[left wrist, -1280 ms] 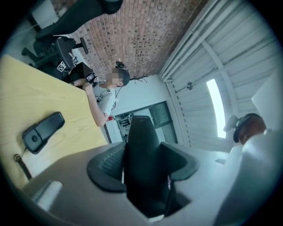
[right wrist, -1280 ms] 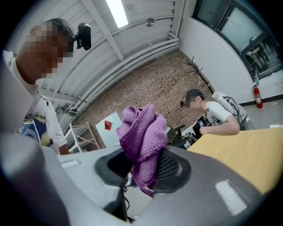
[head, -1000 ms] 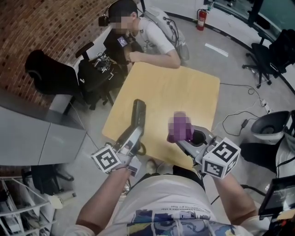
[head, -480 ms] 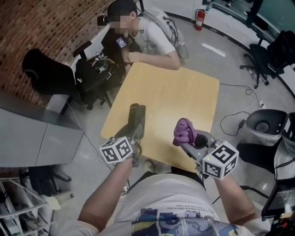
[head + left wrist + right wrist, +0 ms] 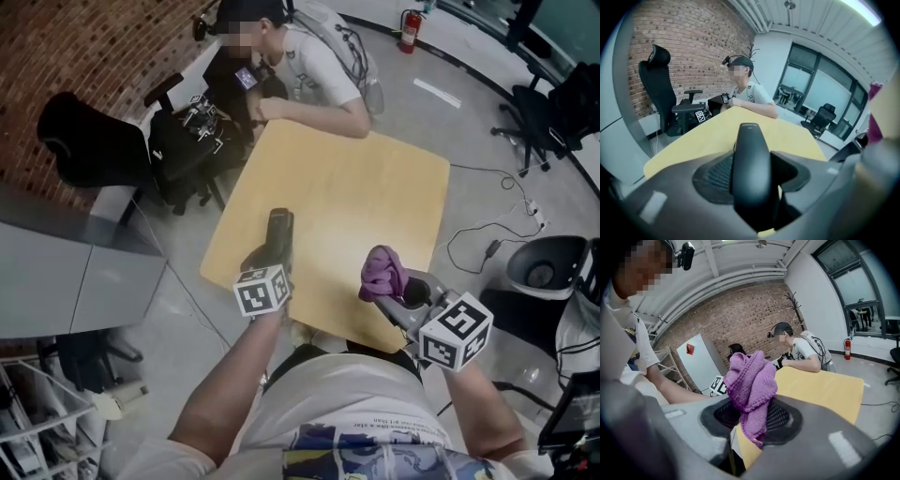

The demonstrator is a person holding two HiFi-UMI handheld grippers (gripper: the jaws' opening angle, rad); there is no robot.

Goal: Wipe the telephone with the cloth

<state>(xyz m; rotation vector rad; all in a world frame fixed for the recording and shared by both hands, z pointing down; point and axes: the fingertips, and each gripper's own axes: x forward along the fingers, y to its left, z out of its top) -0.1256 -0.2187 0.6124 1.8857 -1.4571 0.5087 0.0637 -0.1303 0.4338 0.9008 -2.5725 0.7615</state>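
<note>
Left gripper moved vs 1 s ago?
Yes. The left gripper, holding the telephone, moved forward, from short of the table's near edge to right at it.

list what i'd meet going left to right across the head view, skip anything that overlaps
black chair → phone → cloth → office chair

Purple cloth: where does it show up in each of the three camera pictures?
Head view: cloth just right of centre, over the near part of the table.
Left gripper view: a purple sliver at the far right edge, likely the cloth.
Right gripper view: centre, pinched between the jaws.
Shared landmark: the yellow table, seen in all three.
</note>
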